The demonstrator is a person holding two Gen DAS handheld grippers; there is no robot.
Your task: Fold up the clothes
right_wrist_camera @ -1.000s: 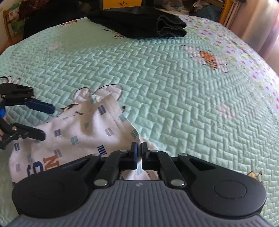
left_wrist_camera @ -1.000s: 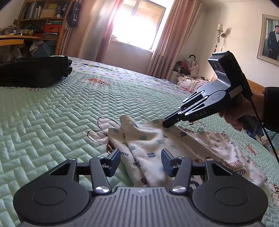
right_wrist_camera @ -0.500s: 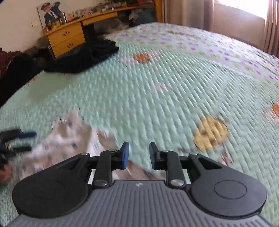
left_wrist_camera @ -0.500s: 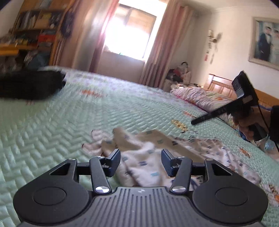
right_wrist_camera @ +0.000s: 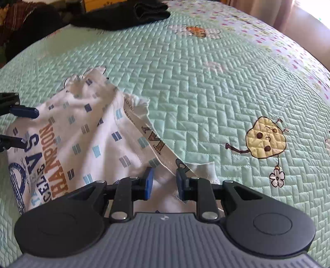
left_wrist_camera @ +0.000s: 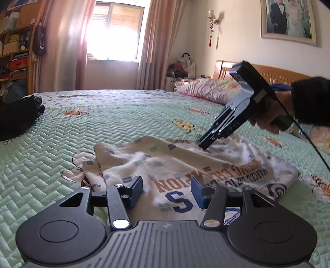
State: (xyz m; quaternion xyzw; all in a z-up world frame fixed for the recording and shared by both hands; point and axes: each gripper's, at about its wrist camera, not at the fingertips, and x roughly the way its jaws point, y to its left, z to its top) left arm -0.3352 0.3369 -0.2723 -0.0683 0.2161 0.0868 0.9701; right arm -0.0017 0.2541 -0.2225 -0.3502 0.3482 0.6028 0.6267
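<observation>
Soft cloth on a quilted bed, hard matt plastic on the claws.

The white garment [right_wrist_camera: 86,132] is thin, limp knit cloth with flat printed lettering and small printed blocks, its hem slightly frayed. The bedspread [right_wrist_camera: 206,86] is mint quilted fabric stitched in a herringbone relief, faintly sheeny, with embroidered cartoon patches. The left claw [left_wrist_camera: 166,190] and the right claw [right_wrist_camera: 163,182] have matt black plastic bodies, ribbed grey housings, shiny metal pivot pins and smooth blue pads. The dark folded clothes [right_wrist_camera: 123,14] look like a dense, dull fabric. The headboard [left_wrist_camera: 276,74] is varnished wood; the curtains [left_wrist_camera: 152,45] are soft draped cloth.
</observation>
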